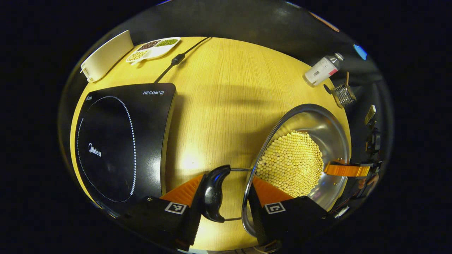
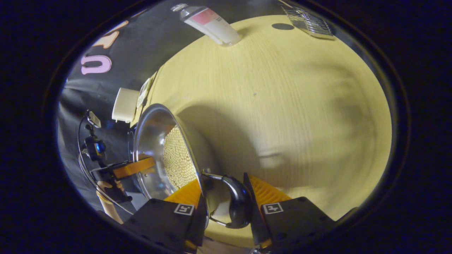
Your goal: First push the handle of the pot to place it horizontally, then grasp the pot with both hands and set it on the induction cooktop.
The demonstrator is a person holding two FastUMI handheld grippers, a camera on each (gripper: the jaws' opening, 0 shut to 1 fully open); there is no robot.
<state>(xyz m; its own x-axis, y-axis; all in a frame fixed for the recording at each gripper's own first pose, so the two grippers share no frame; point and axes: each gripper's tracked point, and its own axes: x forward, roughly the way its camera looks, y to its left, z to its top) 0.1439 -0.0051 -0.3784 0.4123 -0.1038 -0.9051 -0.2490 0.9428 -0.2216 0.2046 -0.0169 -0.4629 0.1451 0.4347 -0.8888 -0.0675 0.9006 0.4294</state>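
Left gripper [image 1: 226, 197] clamps pot's black side handle [image 1: 213, 192] and rim; right gripper [image 2: 226, 203] clamps opposite handle [image 2: 238, 203] | steel pot [image 1: 326, 127] of yellow beans [image 1: 291, 164] tilted above wooden table [image 1: 226, 98], beside induction cooktop [image 1: 120, 141]

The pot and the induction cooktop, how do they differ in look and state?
The pot is round, shiny bare metal, while the induction cooktop is flat, black and squarish with a dotted ring. The pot holds a heap of pale beans; the induction cooktop has nothing on it. A gripper straddles the pot's rim by its handle; none touches the cooktop. Both sit on the wooden table.
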